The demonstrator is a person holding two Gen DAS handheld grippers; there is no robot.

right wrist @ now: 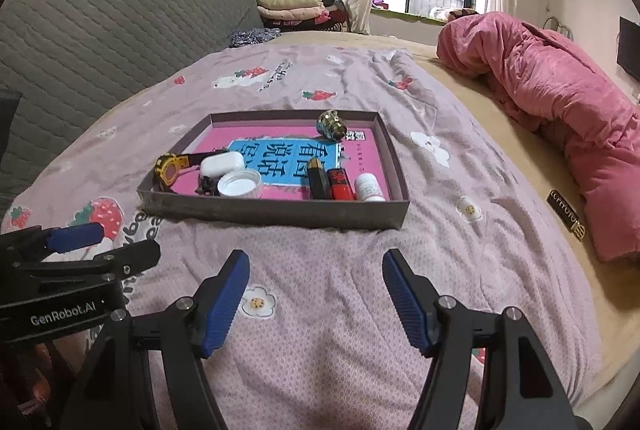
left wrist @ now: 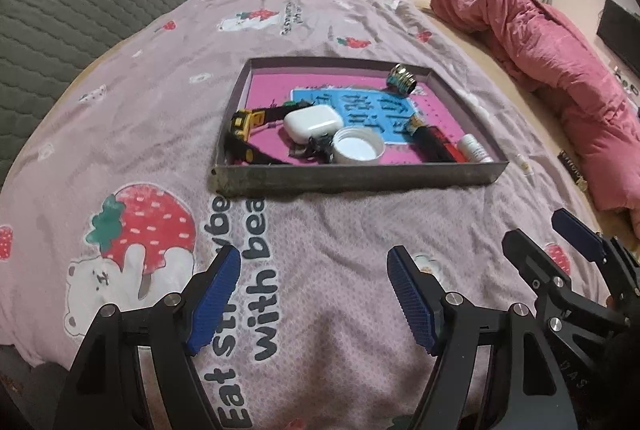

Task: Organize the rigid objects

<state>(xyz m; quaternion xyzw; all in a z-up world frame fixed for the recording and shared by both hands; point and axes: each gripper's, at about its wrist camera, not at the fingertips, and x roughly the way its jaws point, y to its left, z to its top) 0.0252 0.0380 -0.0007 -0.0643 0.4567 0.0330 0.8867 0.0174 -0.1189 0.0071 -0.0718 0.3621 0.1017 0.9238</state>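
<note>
Left gripper (left wrist: 314, 294) and right gripper (right wrist: 316, 300): jaws wide, empty, over near bedspread (right wrist: 320, 358). Beyond, tray (right wrist: 276, 216) holds watch (right wrist: 170, 169), earbud case (right wrist: 222, 163), cap (right wrist: 240, 185), bottle (right wrist: 368, 187). Organizing appears largely complete.

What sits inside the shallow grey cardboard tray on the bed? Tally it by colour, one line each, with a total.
White: 3 (rounded plastic earbud case, round screw cap, small cylindrical bottle)
Black: 2 (small tangled clip-like item, slim black stick with gold tip)
Yellow and black: 1 (wristwatch)
Red: 1 (small lighter-like item)
Metallic: 1 (threaded screw base)
Total: 8
</note>
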